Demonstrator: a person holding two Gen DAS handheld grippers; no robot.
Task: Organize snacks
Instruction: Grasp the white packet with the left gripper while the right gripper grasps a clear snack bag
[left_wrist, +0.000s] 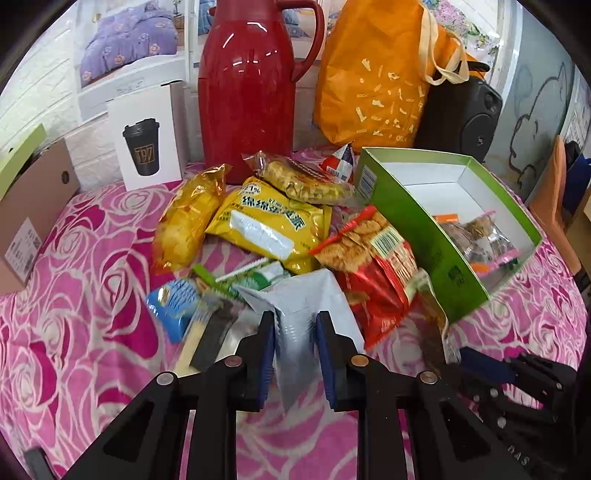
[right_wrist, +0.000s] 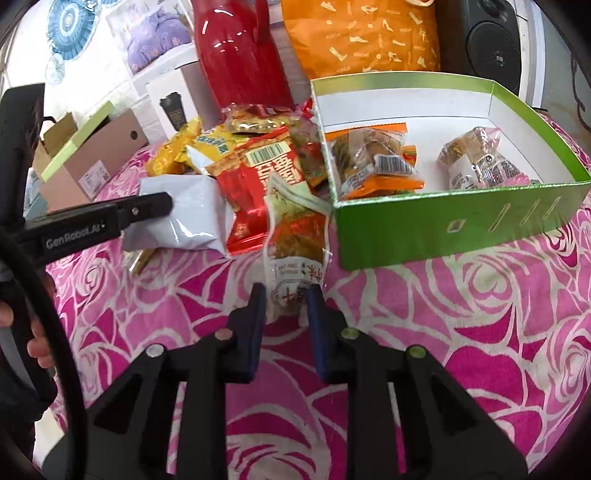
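The left gripper (left_wrist: 295, 325) was nearly closed, its blue pads pinching the near end of a pale grey snack packet (left_wrist: 306, 295) at the front of the snack pile. In the right wrist view that same packet (right_wrist: 192, 218) lay at the pile's left edge, with the left gripper's black finger across it. The right gripper (right_wrist: 288, 295) was likewise almost shut, clamped on the white bottom end of a clear-fronted snack bag (right_wrist: 295, 236) holding reddish-brown contents, just beside the front left corner of the green box (right_wrist: 443, 225).

The pile sat mid-table on a pink rose-patterned cloth (right_wrist: 461, 332): a yellow packet with green lettering (left_wrist: 269, 225), a golden crinkled bag (left_wrist: 188, 218), a red packet of crackers (left_wrist: 373, 266), a blue packet (left_wrist: 173, 302) and a green one (left_wrist: 255, 275) near the front. The green box, white inside, stood at the right of the pile and held two wrapped snacks: an orange-edged one (right_wrist: 373, 162) at its left end and a pink-edged one (right_wrist: 476, 158) toward its right.

Along the table's far edge stood a red thermos jug (left_wrist: 247, 88), an orange shopping bag (left_wrist: 380, 74), a black speaker (left_wrist: 461, 114), a white carton printed with a dark cup (left_wrist: 147, 136) and an open brown cardboard box (left_wrist: 33, 206) at the far left corner. Bedding posters (left_wrist: 125, 48) hung on the wall behind. Fingers (right_wrist: 37, 343) of the person's left hand showed at the left of the right wrist view.
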